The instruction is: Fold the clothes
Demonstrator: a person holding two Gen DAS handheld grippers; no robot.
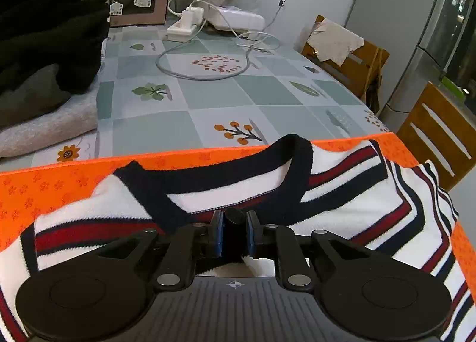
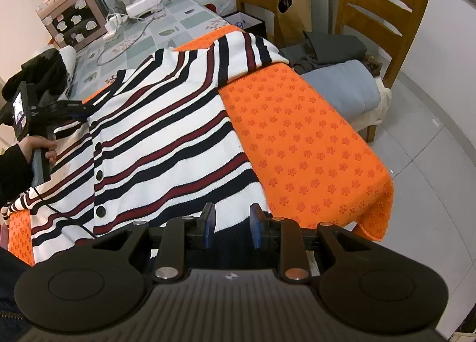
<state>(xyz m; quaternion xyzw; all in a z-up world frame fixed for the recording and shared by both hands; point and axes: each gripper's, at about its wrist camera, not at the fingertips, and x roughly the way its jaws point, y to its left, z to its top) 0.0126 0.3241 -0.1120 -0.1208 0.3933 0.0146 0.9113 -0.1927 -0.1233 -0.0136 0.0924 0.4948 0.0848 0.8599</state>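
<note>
Table w/ checked leaf-print cloth [image 1: 208, 104]; orange mat [image 2: 297, 139] spread over near end, hanging off the edge. Striped cardigan [image 2: 154, 133] flat on mat, button placket up, navy collar [image 1: 226, 175] toward table centre. Left gripper [image 1: 234, 233]: pads [image 1: 218, 235] closed tight on dark navy fabric at the neckline. Right gripper [image 2: 230, 227]: pads apart, navy hem fabric between them, contact not clear. Hand [image 2: 38, 145] on left gripper's handle, seen from right wrist view. Dark clothes pile [image 1: 44, 29] on far left of table. Wooden chairs [image 2: 377, 9] beside table.
</note>
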